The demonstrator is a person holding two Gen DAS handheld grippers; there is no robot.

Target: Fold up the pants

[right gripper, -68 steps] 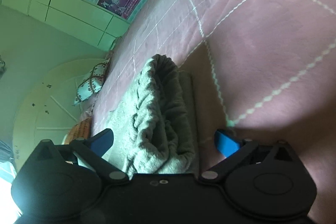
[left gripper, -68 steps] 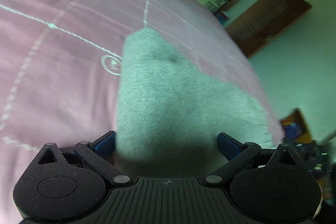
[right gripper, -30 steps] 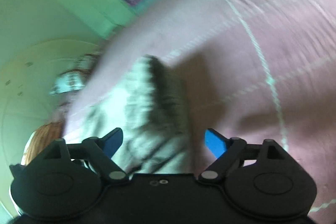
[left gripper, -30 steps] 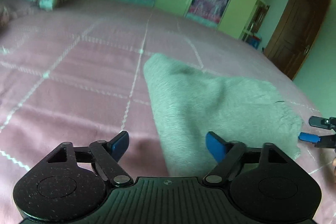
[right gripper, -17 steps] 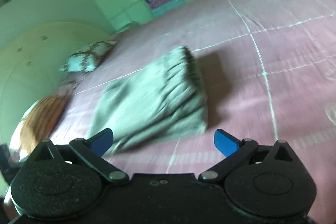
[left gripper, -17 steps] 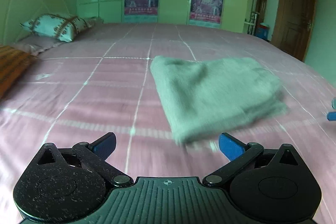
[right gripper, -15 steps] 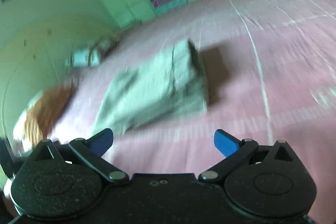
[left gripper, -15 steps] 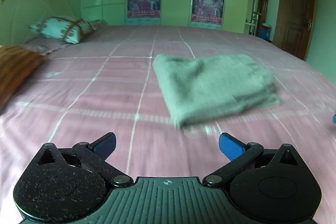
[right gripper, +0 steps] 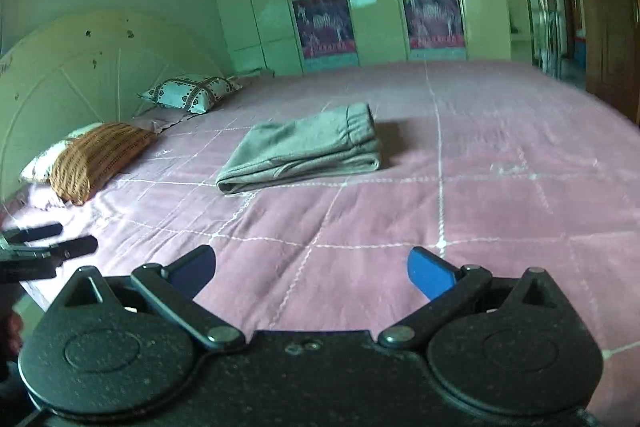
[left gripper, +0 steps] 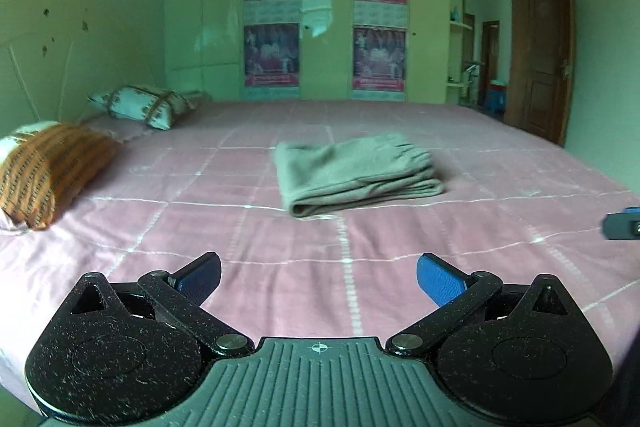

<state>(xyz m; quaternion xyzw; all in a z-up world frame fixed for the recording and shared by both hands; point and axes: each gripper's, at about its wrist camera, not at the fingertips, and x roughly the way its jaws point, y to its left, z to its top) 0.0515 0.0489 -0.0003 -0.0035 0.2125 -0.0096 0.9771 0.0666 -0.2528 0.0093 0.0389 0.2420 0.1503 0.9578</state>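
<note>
The grey pants (left gripper: 354,173) lie folded into a compact stack on the pink bedspread (left gripper: 280,267), with the elastic waistband on the right side. They also show in the right wrist view (right gripper: 308,151). My left gripper (left gripper: 319,273) is open and empty, held back from the pants near the bed's front edge. My right gripper (right gripper: 311,269) is open and empty, also well back from the pants. The left gripper's fingers (right gripper: 52,241) show at the left edge of the right wrist view.
An orange patterned pillow (left gripper: 48,167) and a white patterned pillow (left gripper: 148,105) lie at the left by the headboard (right gripper: 80,67). A wardrobe with posters (left gripper: 326,19) stands behind the bed. A brown door (left gripper: 540,47) is at the right.
Both grippers have let go of the pants and pulled back and up from them. The pants now lie folded and still on the bed, farther away in both views.
</note>
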